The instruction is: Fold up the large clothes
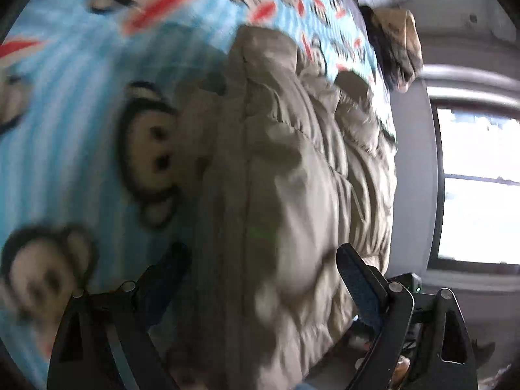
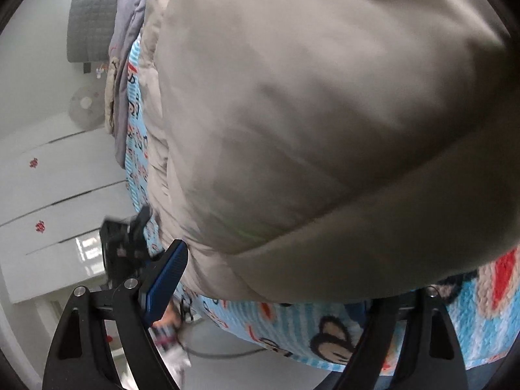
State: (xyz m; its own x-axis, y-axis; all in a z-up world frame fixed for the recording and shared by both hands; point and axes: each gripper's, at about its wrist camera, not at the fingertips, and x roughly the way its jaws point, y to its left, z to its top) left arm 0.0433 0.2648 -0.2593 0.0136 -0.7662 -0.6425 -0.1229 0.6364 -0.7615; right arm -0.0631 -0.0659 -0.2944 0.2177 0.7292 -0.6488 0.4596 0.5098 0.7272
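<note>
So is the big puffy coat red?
No, the puffy coat is beige, lying on a blue monkey-print blanket.

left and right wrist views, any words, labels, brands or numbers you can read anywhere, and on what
No readable text in either view.
Blanket: monkey-face cartoon print only, no lettering.
Beige padded jacket: no label or logo shows.
White cabinet doors: small red marks, too small and blurred to read.
Left gripper and right gripper: no markings legible.
</note>
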